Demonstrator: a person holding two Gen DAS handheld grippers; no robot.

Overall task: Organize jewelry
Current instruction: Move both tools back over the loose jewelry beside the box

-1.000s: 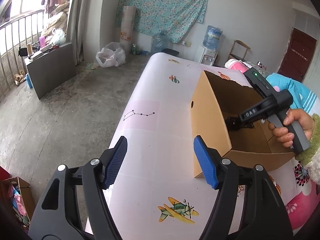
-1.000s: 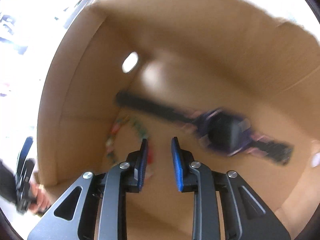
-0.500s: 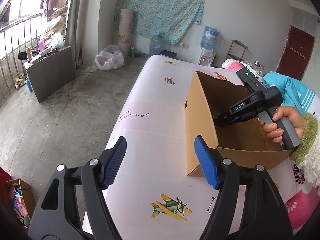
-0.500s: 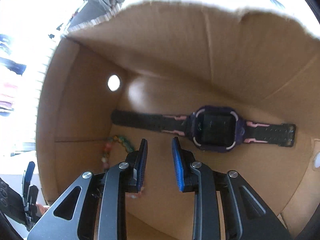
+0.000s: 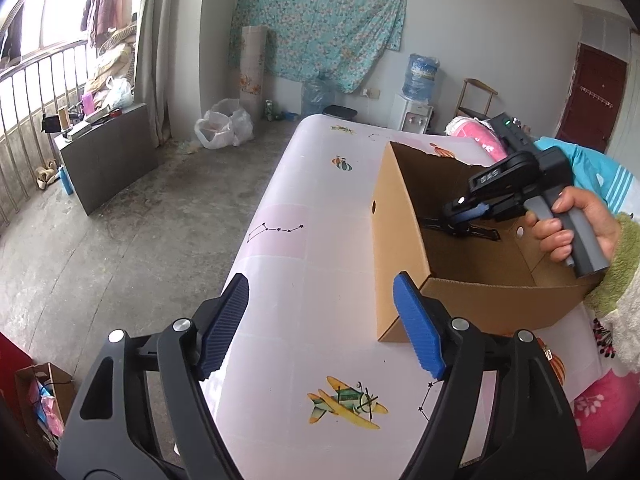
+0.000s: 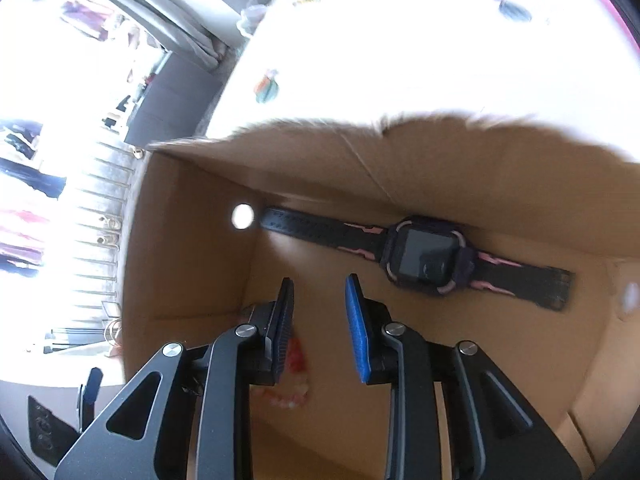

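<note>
inside the cardboard box (image 6: 192, 240) lies a watch (image 6: 428, 258); both tongs, left (image 5: 320, 324) and right (image 6: 319, 310), are opening, empty.

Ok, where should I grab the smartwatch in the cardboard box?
Take the smartwatch by its square case, coming straight down from above. It lies flat, face up, on the cardboard box floor with straps spread, so the raised case edges offer the best pinch.

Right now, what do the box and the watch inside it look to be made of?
The box looks like plain brown corrugated cardboard, matte, with a ragged torn rim and punched holes. The watch has a glossy dark screen, likely glass or plastic, and a matte black strap with pink marks, probably rubber or silicone.
</note>
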